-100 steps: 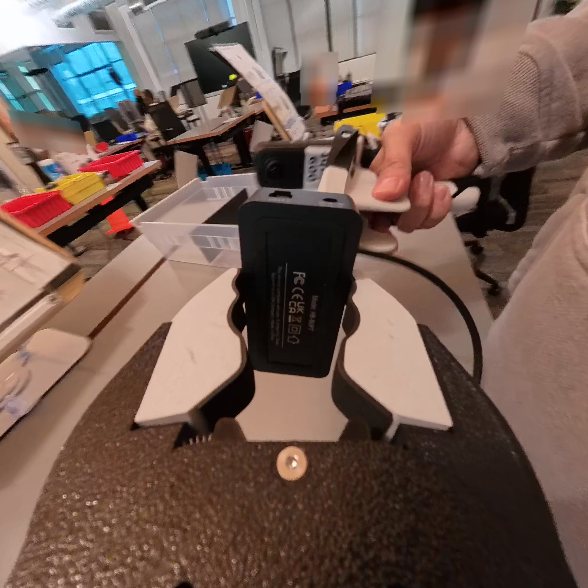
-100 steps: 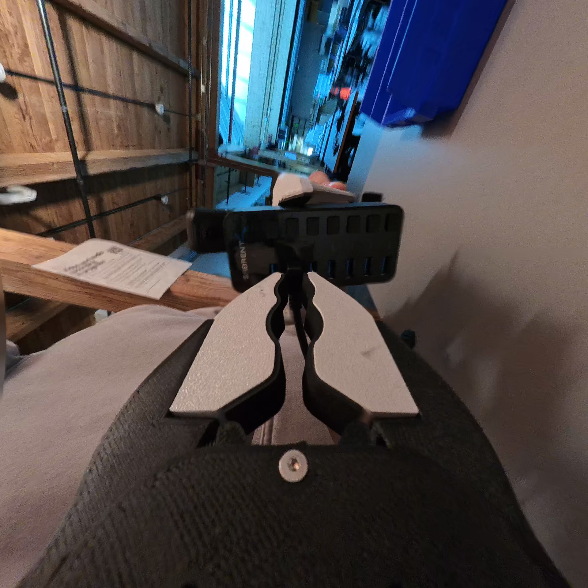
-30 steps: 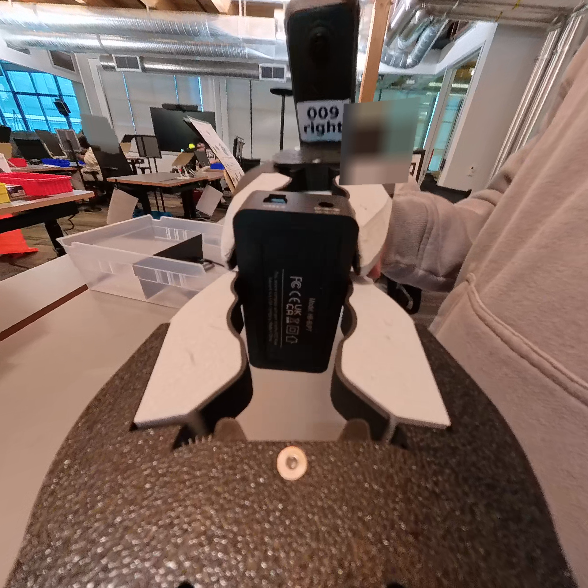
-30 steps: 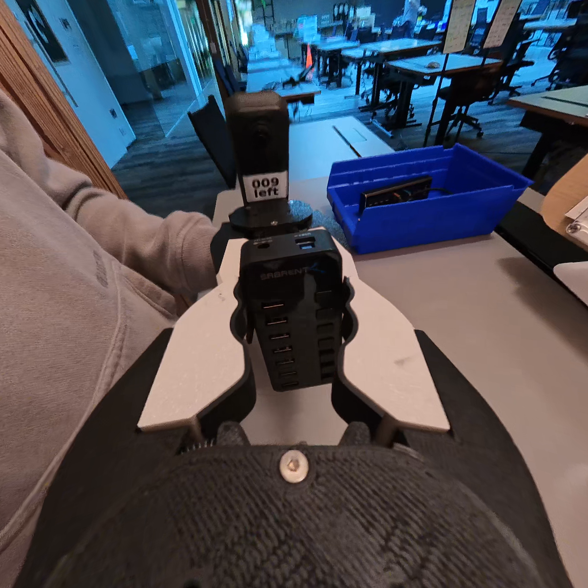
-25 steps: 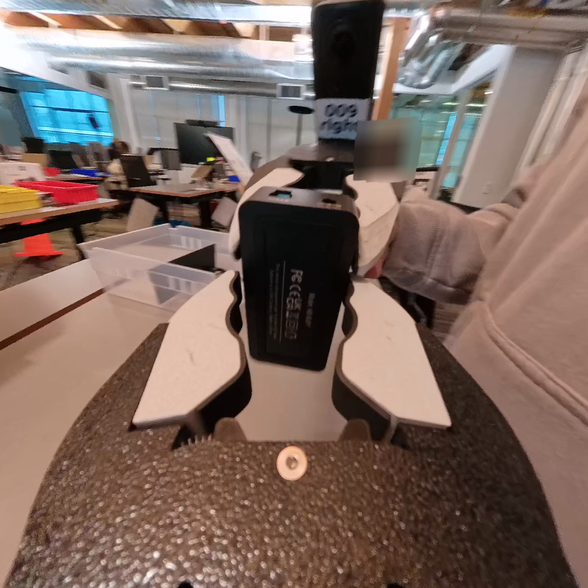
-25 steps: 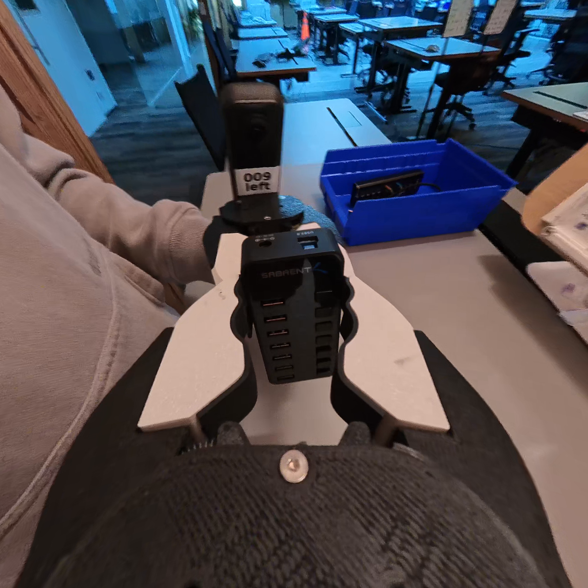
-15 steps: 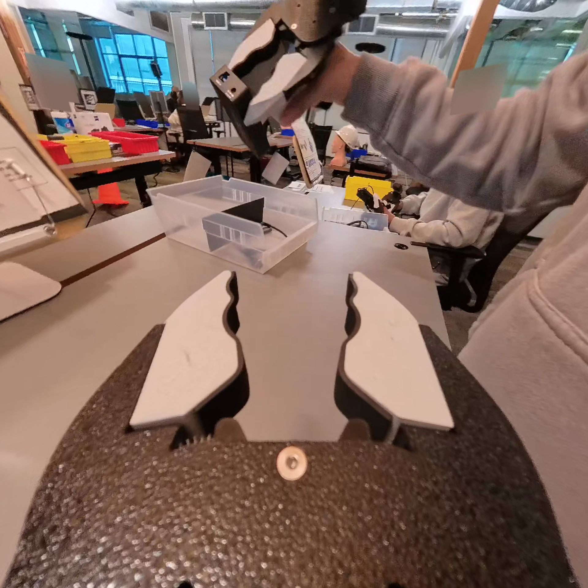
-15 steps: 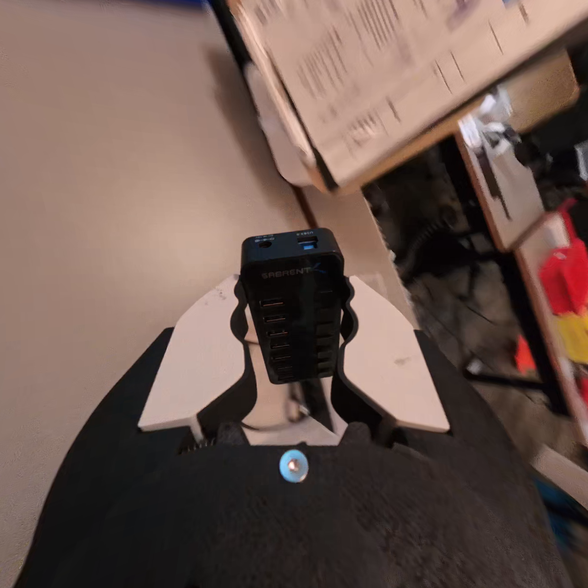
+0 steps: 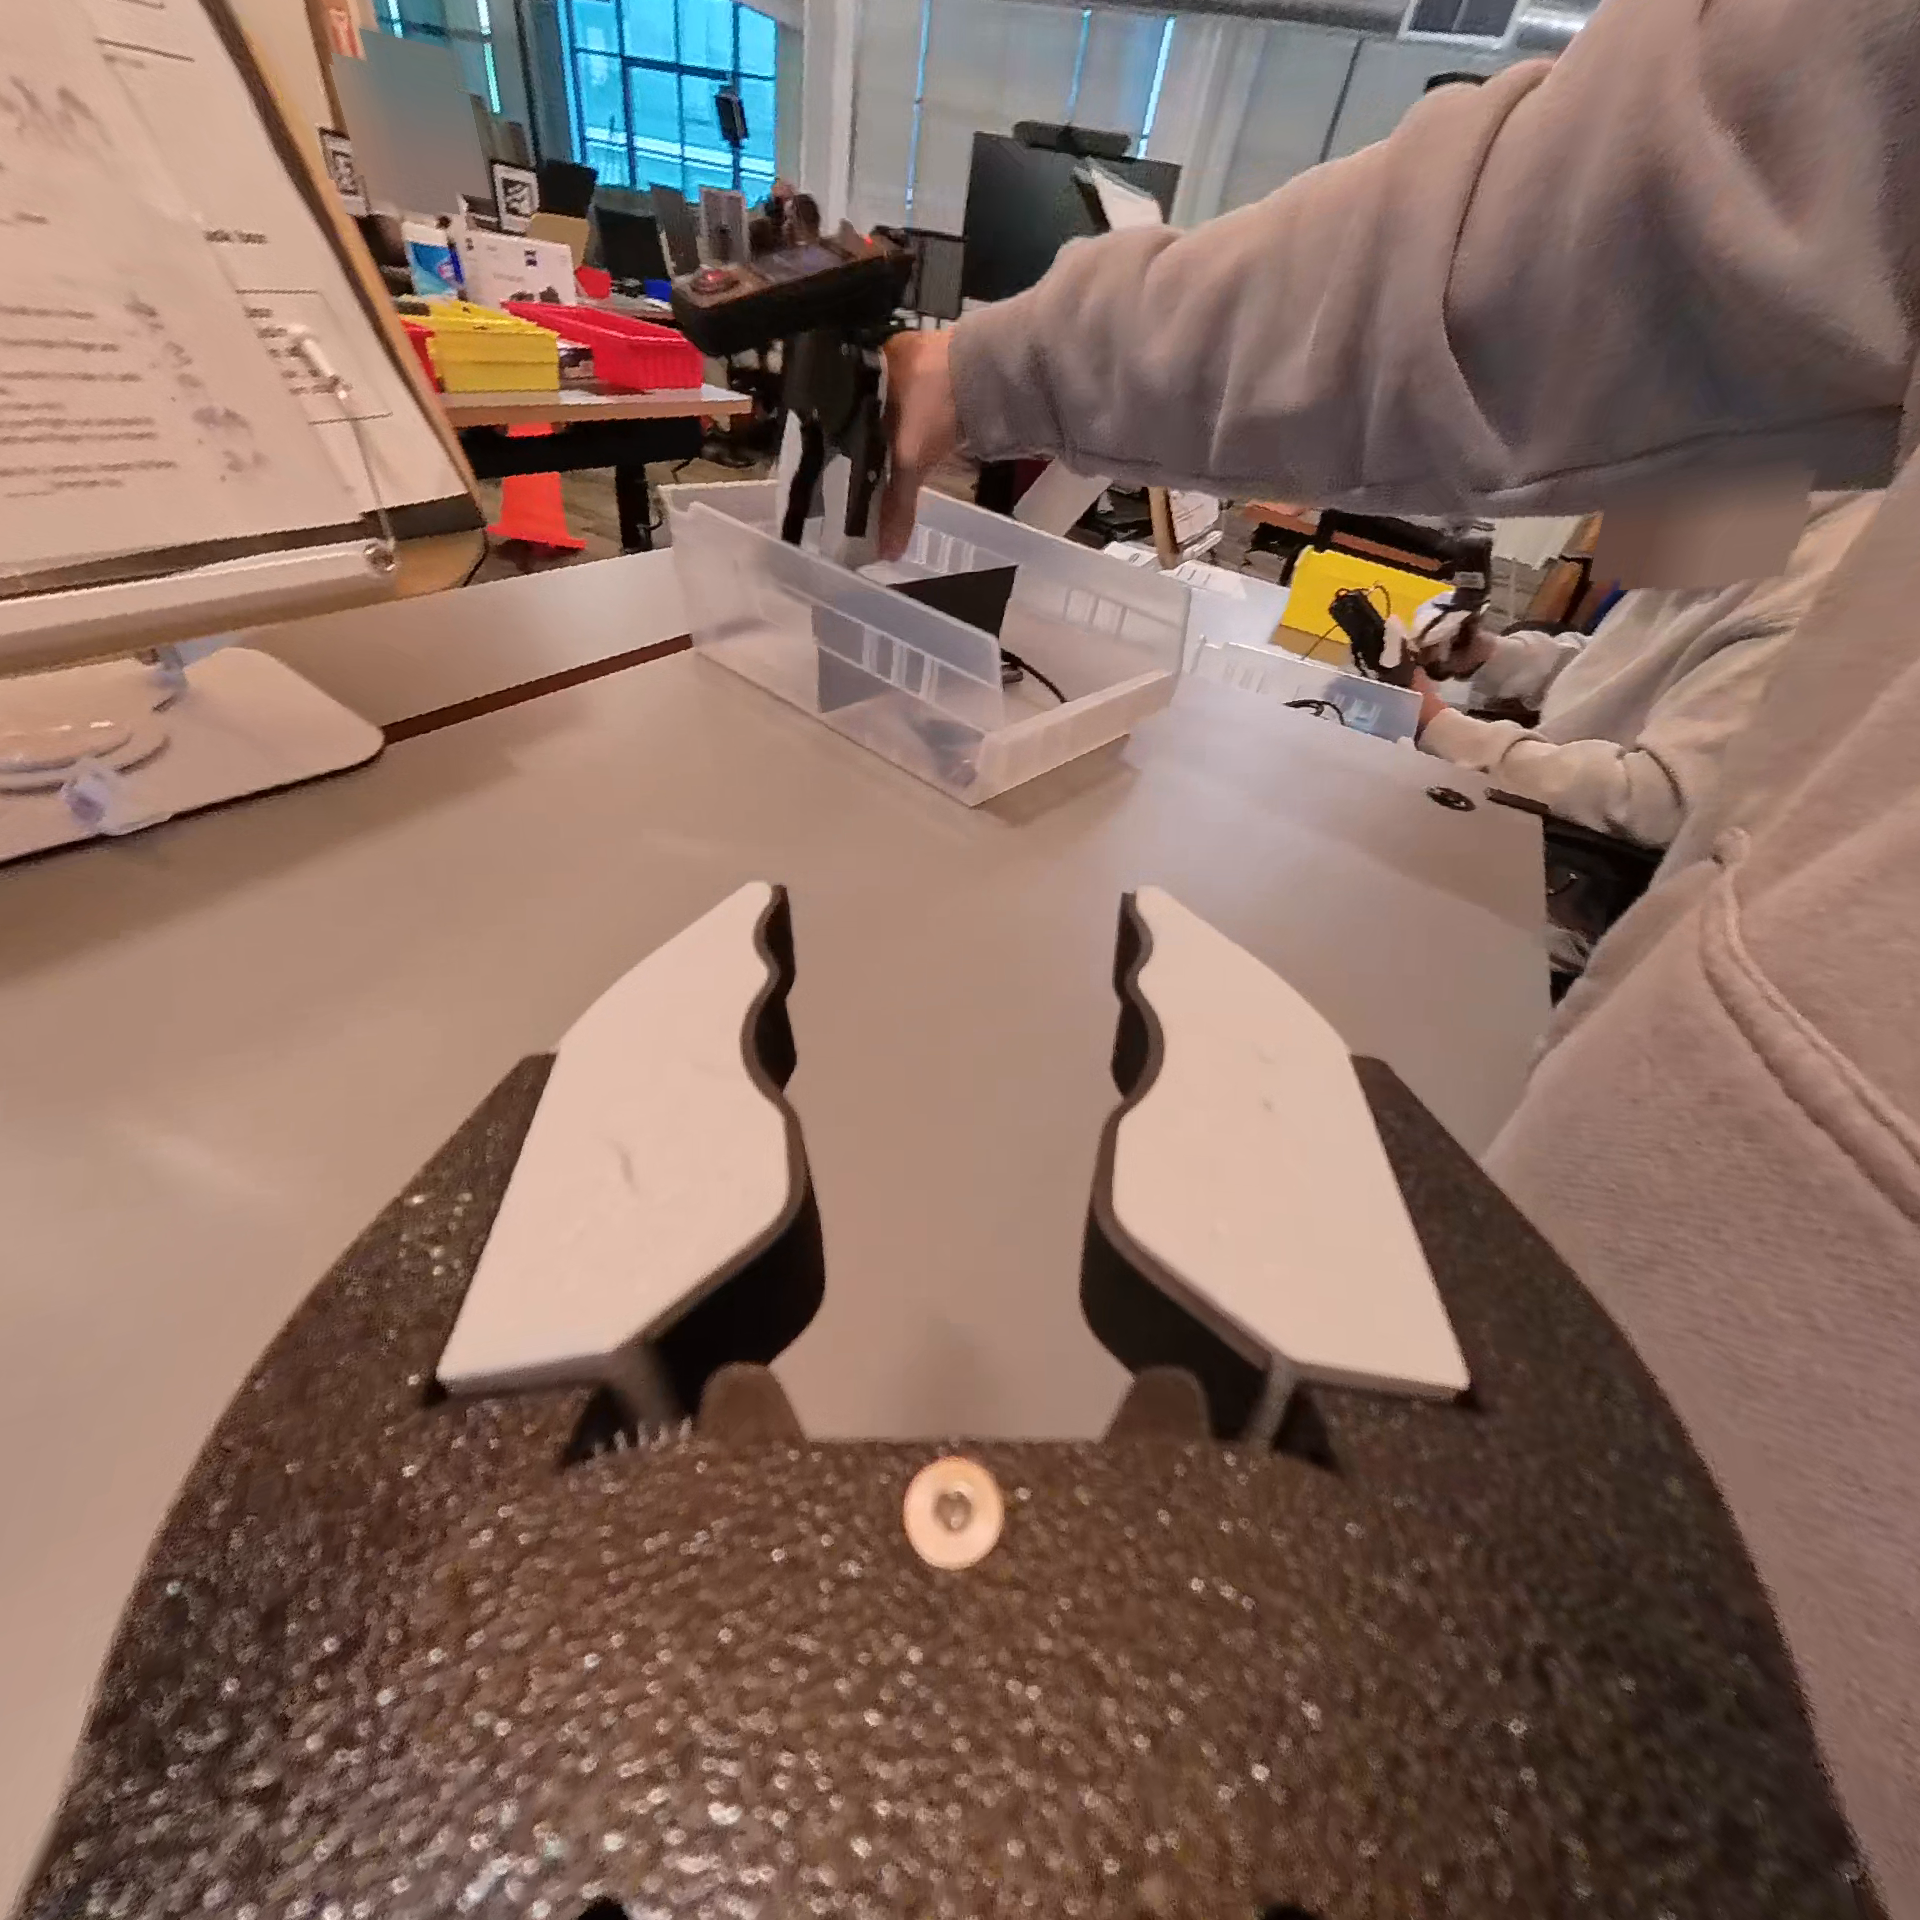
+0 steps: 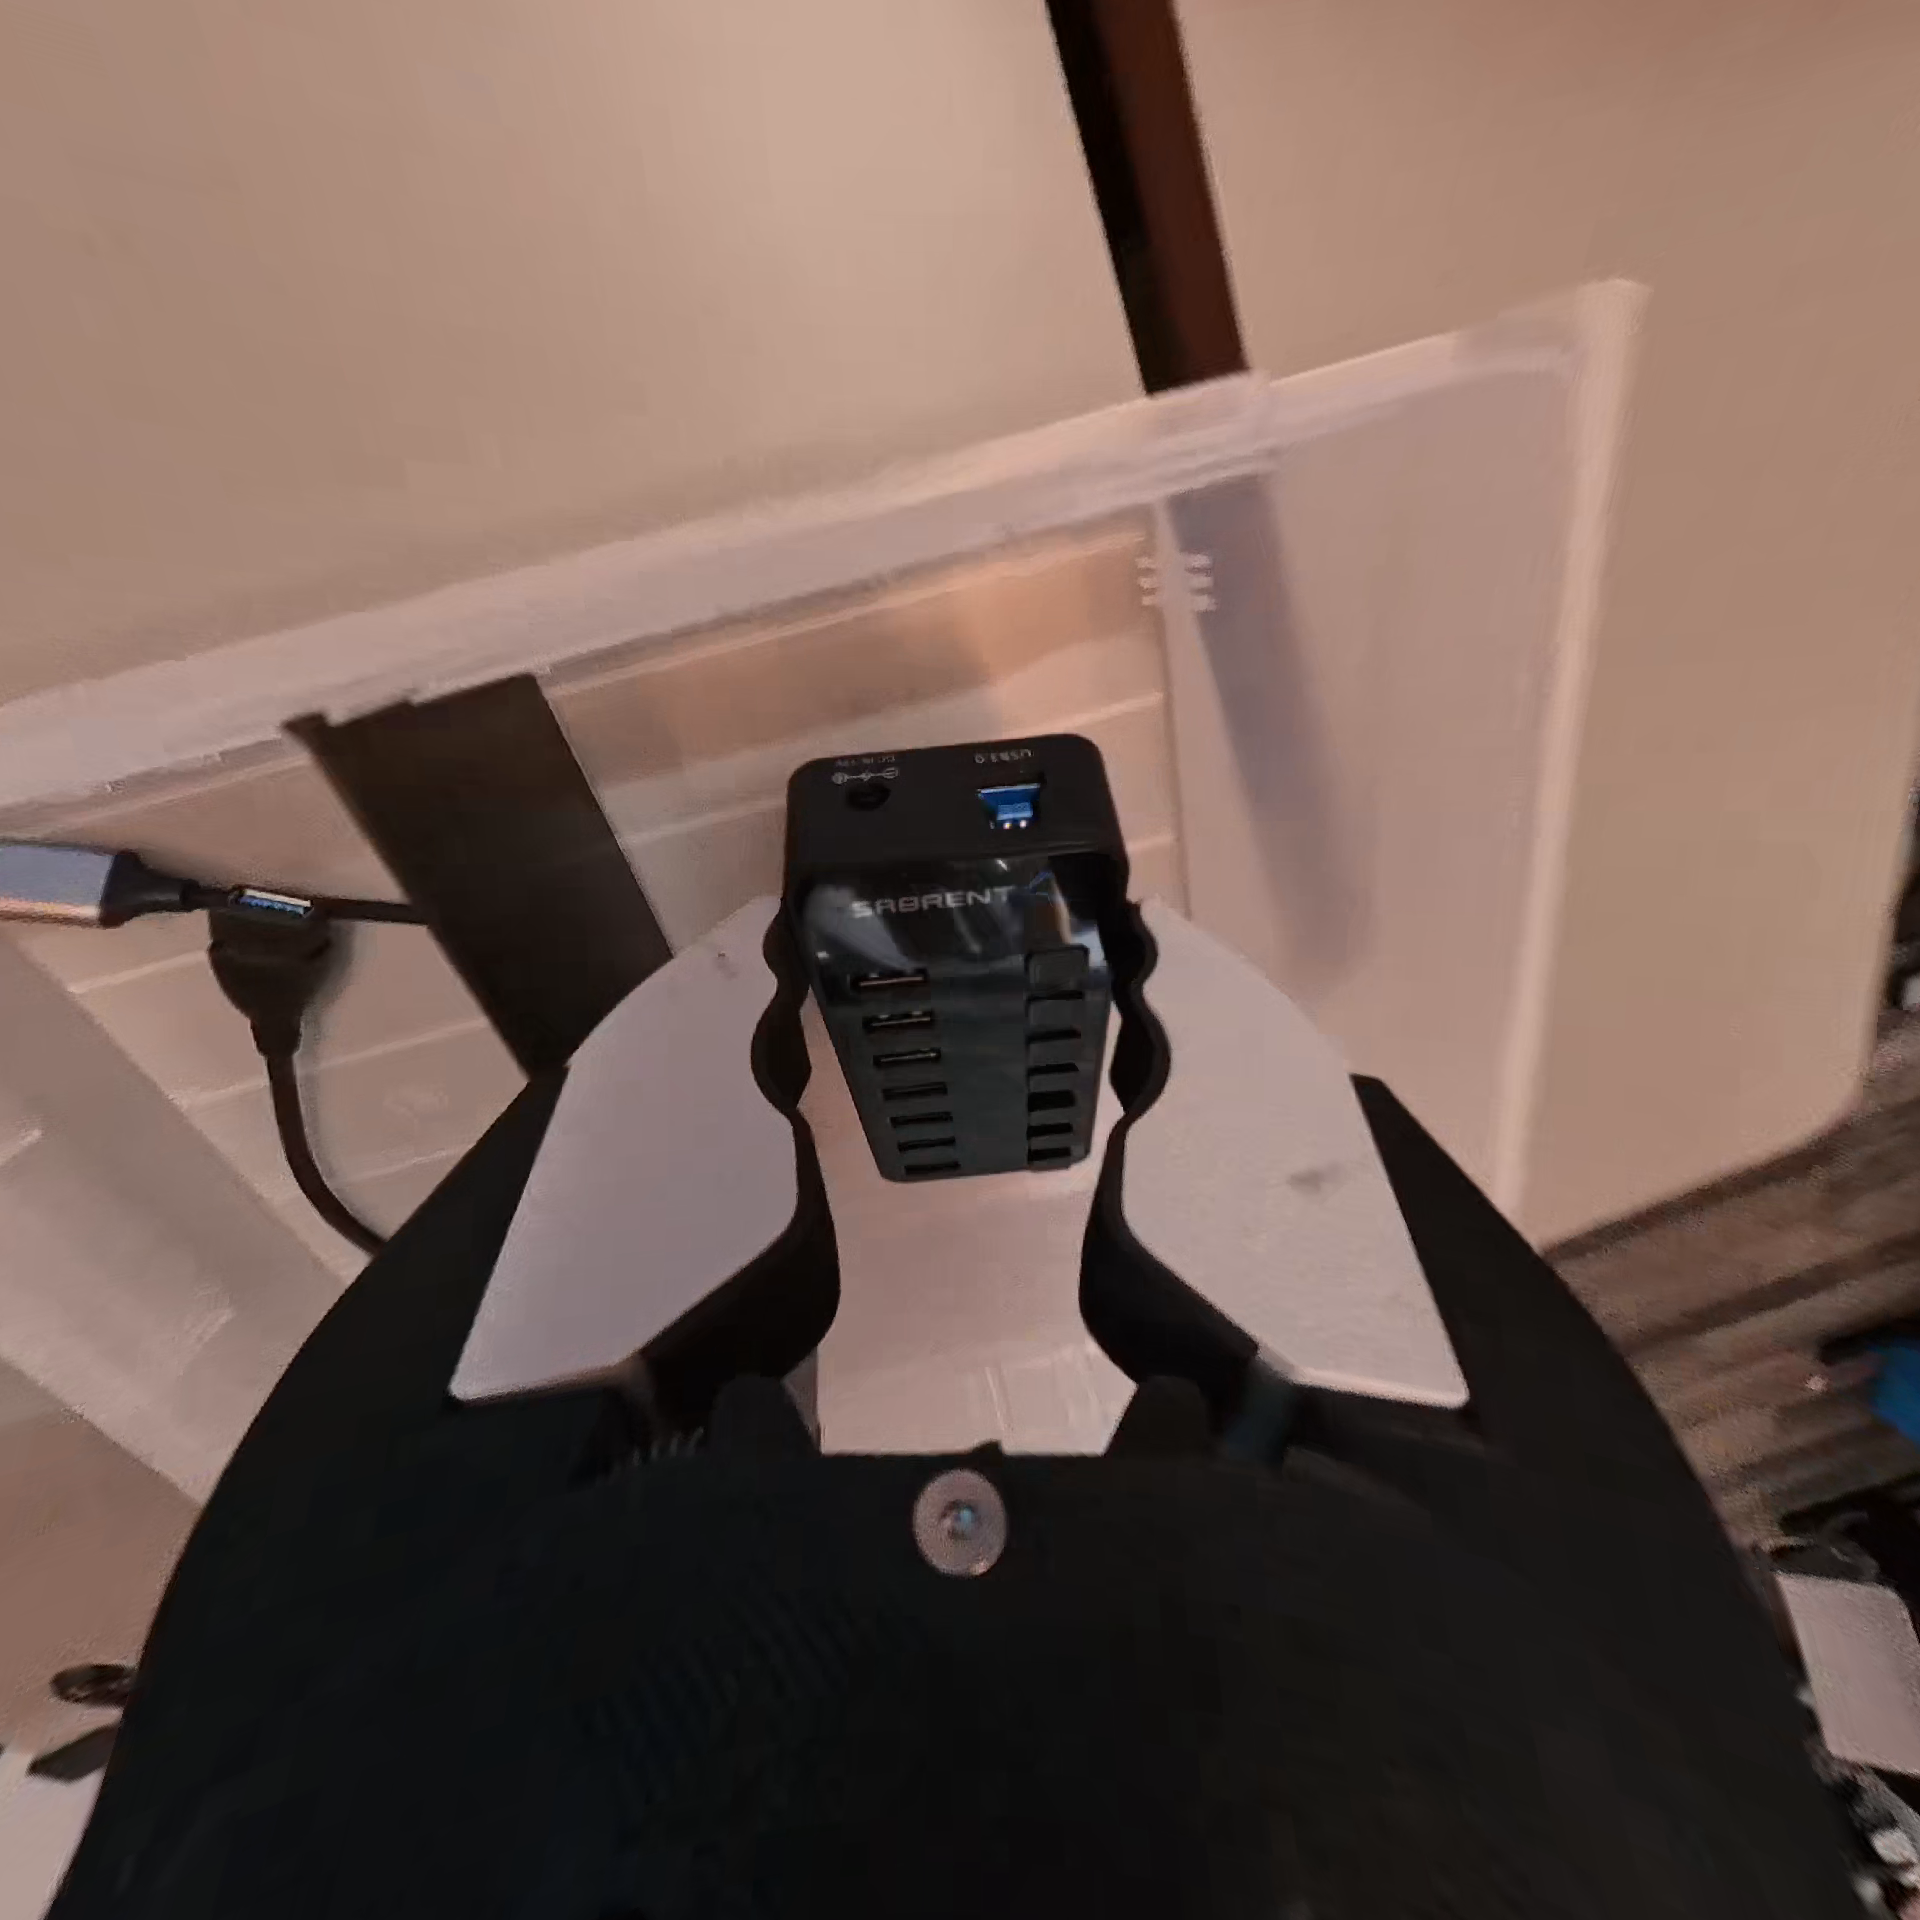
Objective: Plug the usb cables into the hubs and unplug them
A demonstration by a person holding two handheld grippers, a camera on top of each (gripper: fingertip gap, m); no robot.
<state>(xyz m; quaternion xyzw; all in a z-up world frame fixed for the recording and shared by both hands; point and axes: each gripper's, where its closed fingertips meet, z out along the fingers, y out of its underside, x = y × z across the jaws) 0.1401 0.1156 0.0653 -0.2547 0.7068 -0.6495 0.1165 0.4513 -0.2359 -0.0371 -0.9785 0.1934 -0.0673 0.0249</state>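
My right gripper (image 10: 956,914) is shut on a black multi-port USB hub (image 10: 961,997), gripping its sides, ports facing the camera. It holds the hub just above the floor of a clear plastic bin (image 10: 1455,582). A silver hub (image 10: 52,883) with a black cable (image 10: 281,1039) lies in the bin's left part, past a black divider (image 10: 478,873). My left gripper (image 9: 951,914) is open and empty, low over the grey table (image 9: 416,935). In the left wrist view the right gripper (image 9: 831,468) reaches down into the clear bin (image 9: 1039,727) at the table's far side.
A document stand (image 9: 187,312) on a white base (image 9: 239,727) is at the left. A second clear bin (image 9: 1320,686) sits at the far right. A seated person (image 9: 1558,707) is beyond the table. Red and yellow bins (image 9: 540,343) are on a far table.
Both grippers held the black hub; my left gripper opened and let go. My right gripper carried the hub away and lowered it into the clear bin.
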